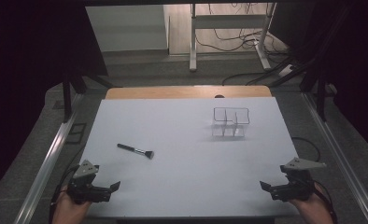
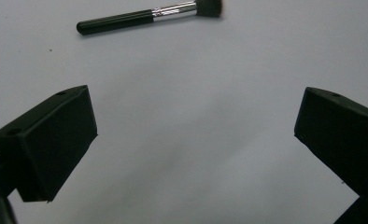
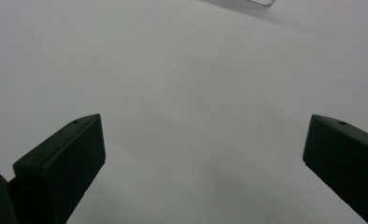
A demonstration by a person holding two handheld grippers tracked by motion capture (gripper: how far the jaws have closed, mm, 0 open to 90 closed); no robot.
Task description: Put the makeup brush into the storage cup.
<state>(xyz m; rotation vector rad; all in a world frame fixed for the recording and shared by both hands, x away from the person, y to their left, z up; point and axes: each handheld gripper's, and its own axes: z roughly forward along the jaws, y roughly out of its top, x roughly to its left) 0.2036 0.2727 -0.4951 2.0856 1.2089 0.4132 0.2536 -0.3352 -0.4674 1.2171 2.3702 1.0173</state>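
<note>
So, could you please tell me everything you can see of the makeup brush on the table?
The makeup brush lies flat on the white table, left of centre and apart from everything else. It has a slim, glossy black handle, a short shiny silver ferrule and a stubby tuft of dark bristles. In the high view the handle points to the far left and the bristles to the near right. Nothing touches it but the tabletop; it lies ahead of the left tongs, whose jaws stand wide open and empty.
</note>
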